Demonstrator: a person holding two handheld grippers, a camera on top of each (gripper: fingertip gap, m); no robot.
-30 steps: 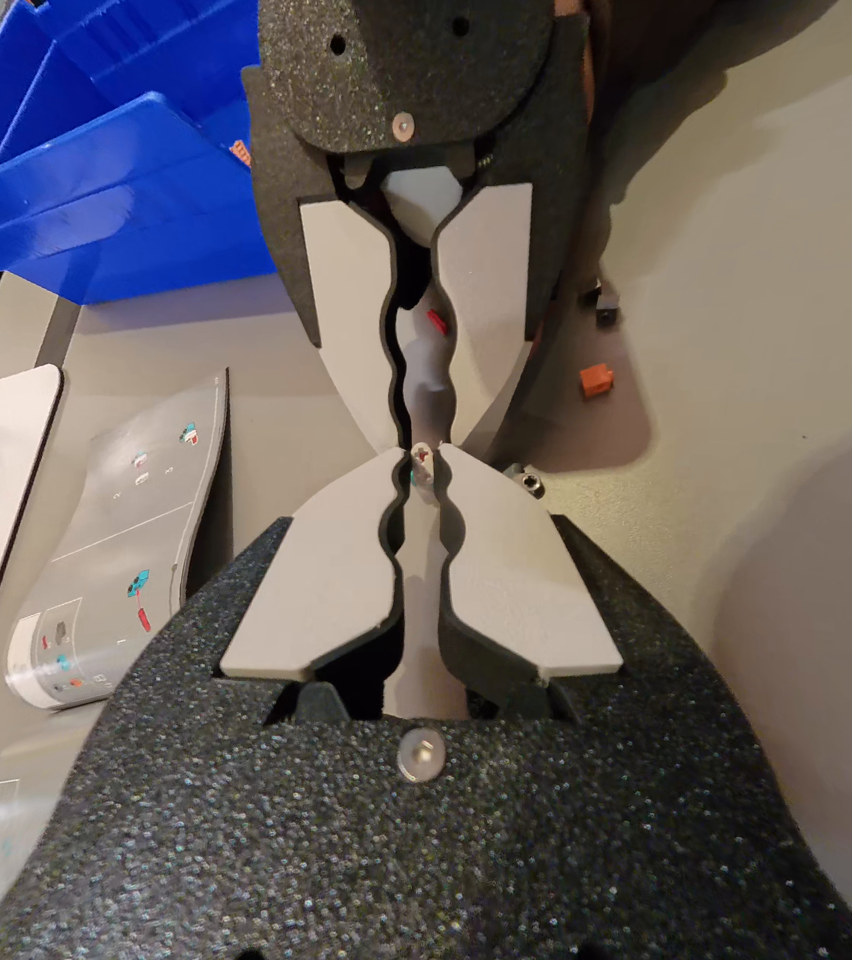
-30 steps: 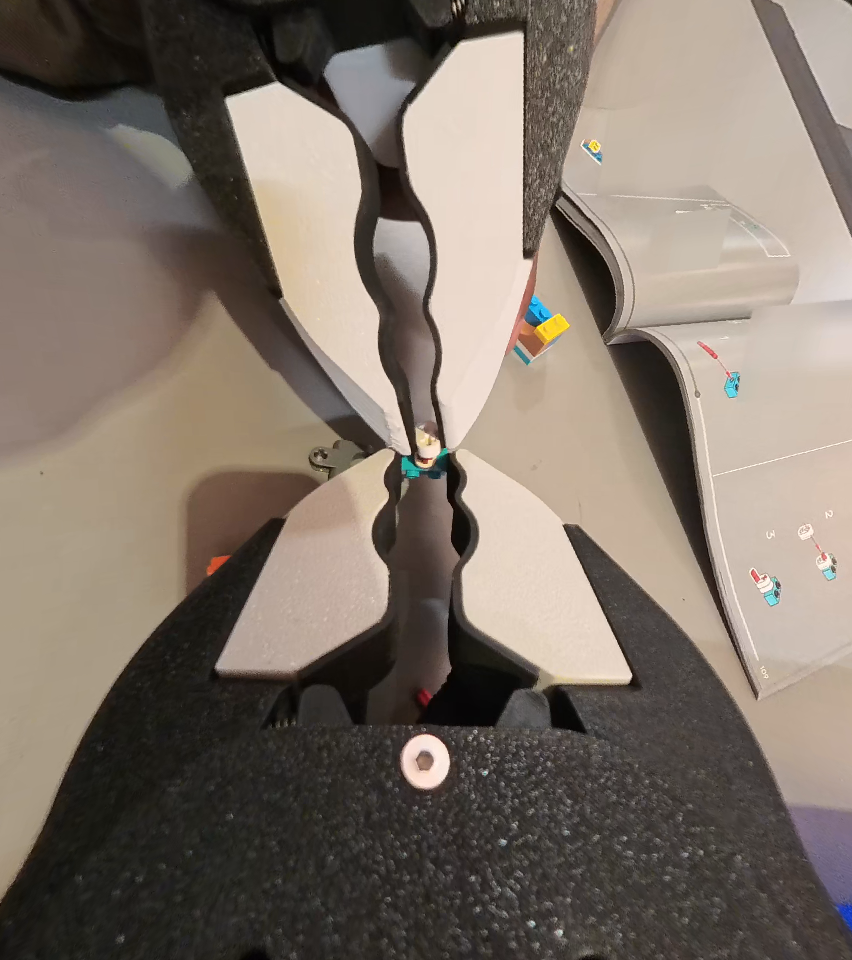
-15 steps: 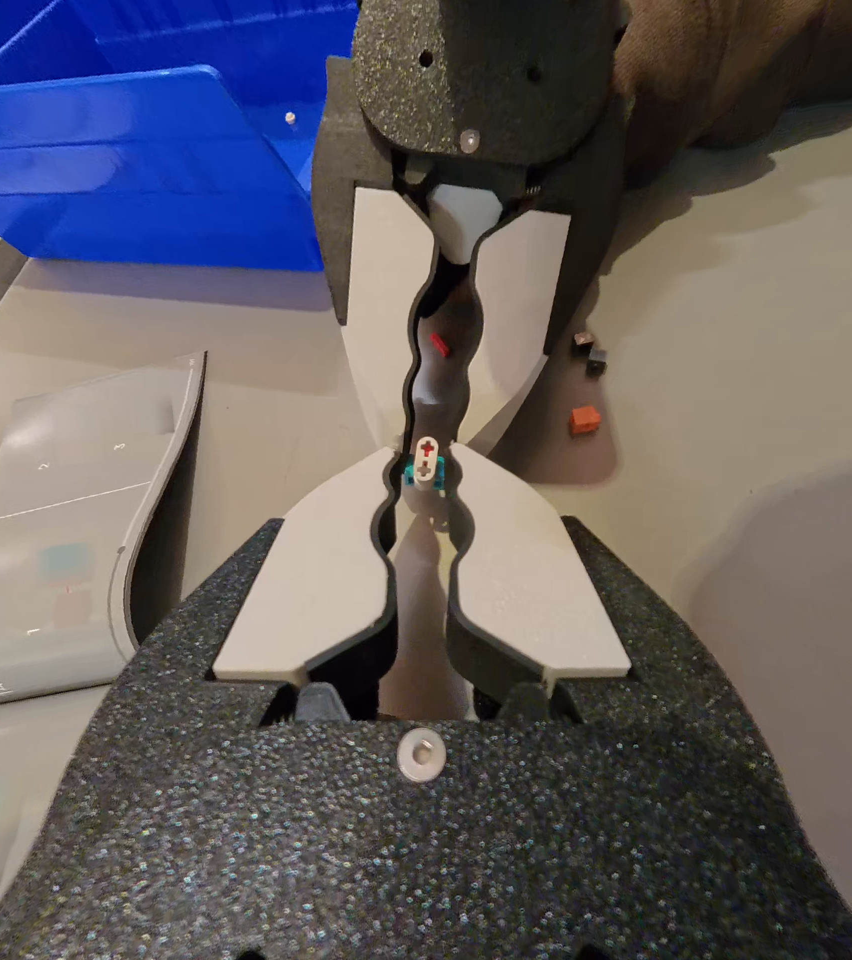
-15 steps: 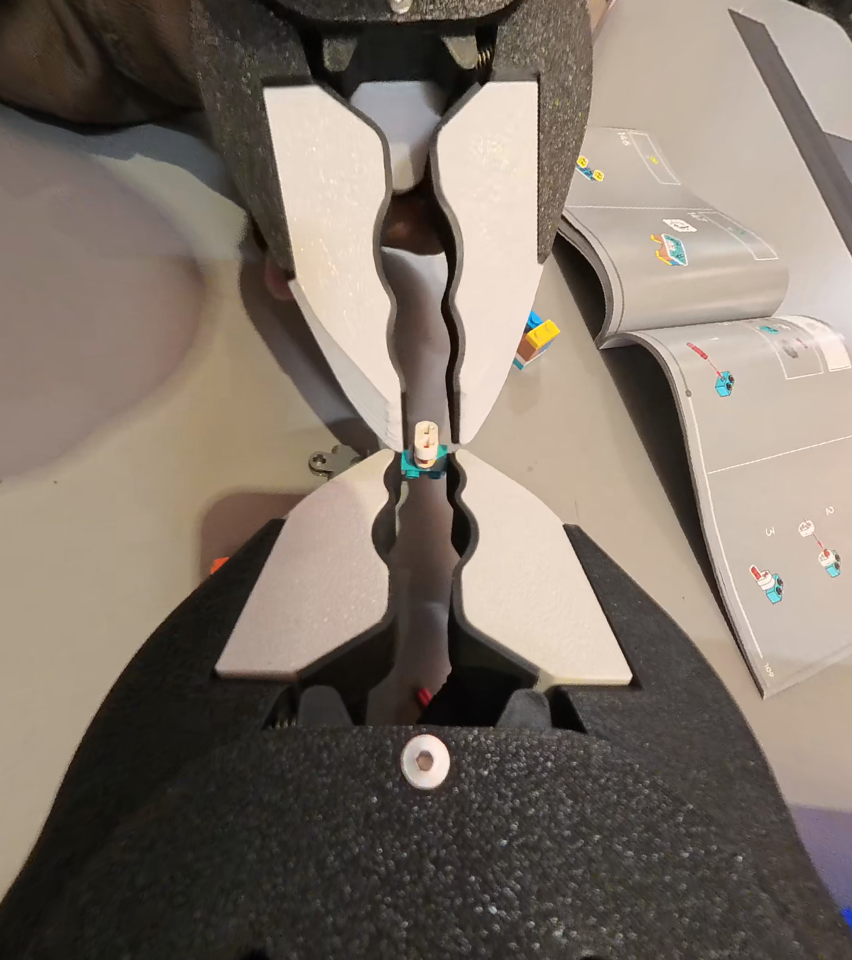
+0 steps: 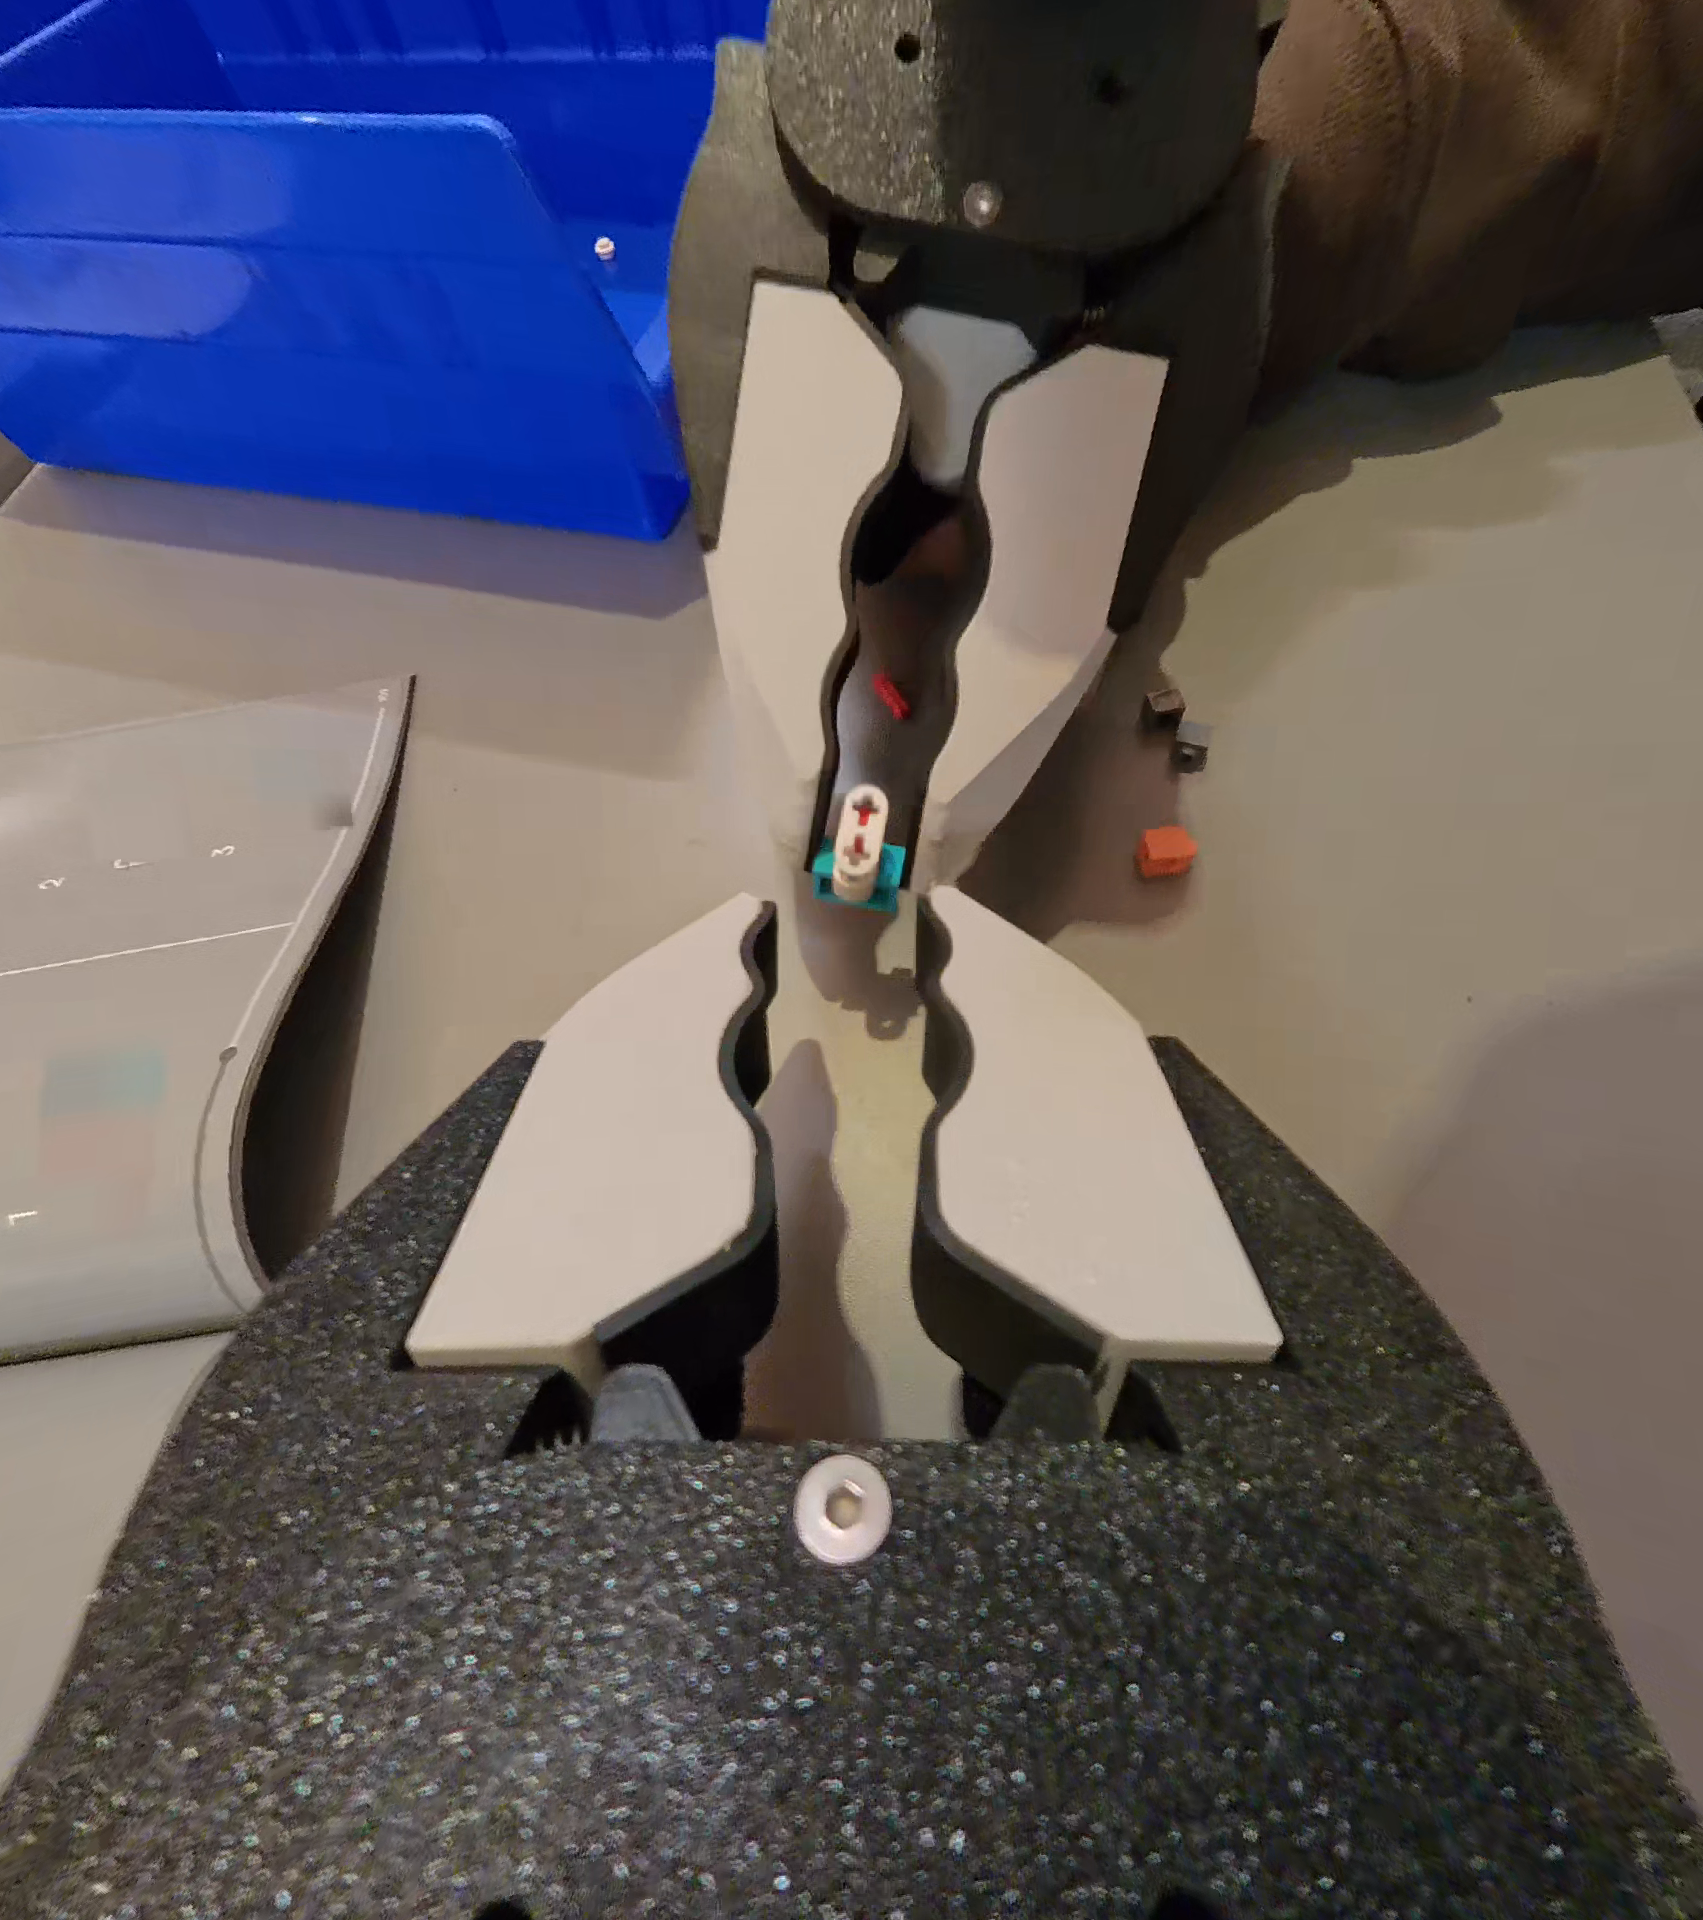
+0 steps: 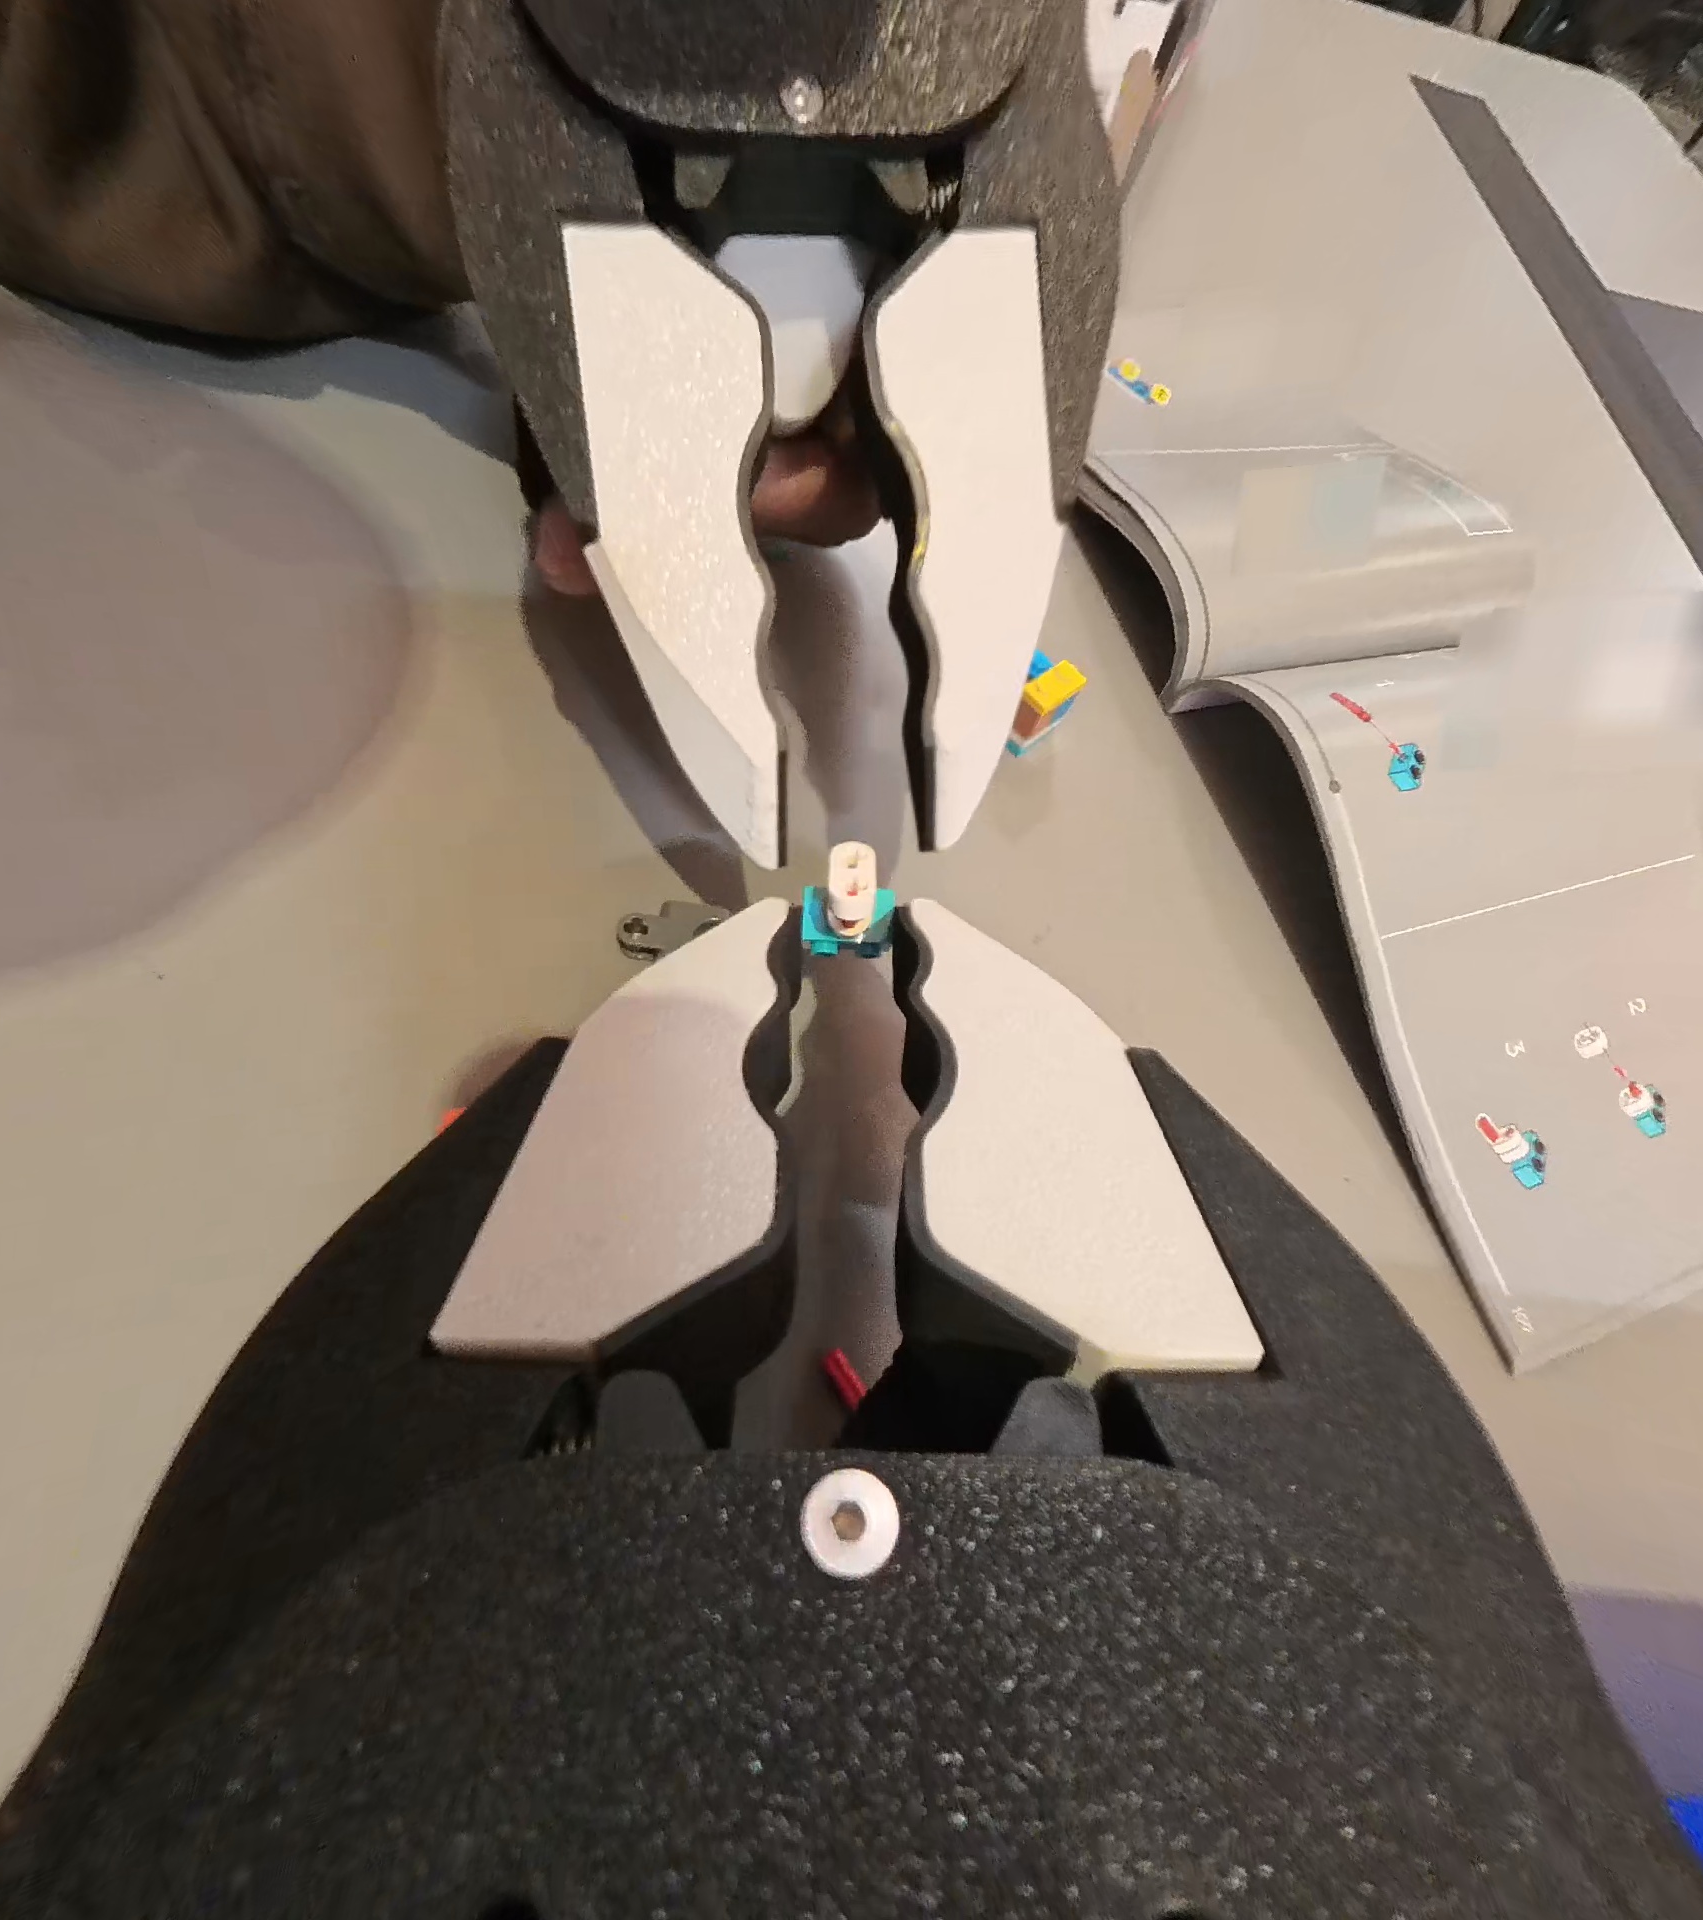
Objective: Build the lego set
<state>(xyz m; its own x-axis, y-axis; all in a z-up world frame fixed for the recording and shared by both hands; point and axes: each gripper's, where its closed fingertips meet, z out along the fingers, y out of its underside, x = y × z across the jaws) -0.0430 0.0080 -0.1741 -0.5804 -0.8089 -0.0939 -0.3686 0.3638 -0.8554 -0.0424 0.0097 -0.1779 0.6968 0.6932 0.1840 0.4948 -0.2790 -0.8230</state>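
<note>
A small teal brick (image 6: 831, 928) carries a white two-hole connector (image 6: 852, 878) with red pins in its holes. My right gripper (image 6: 845, 920) is shut on the teal brick and holds it above the grey table. My left gripper (image 5: 847, 906) faces it tip to tip, with its jaws open and empty just short of the assembly (image 5: 859, 860). It also shows in the right wrist view (image 6: 852, 850), its tips on either side of the white connector without touching it. A loose red pin (image 6: 842, 1377) lies inside the right gripper's throat.
An open instruction booklet (image 6: 1553, 935) lies right of the right gripper and also shows in the left wrist view (image 5: 99, 987). Blue bins (image 5: 255, 312) stand at the back left. A red brick (image 5: 1167, 850), two black bits (image 5: 1174, 727), a small blue-yellow build (image 6: 1044, 707) and a grey part (image 6: 660, 928) lie on the table. The tips of both grippers are at nearly the same place.
My left gripper, which was shut on the white connector, has opened and drawn back a little. The right gripper still holds the teal brick, with the connector now on it.
</note>
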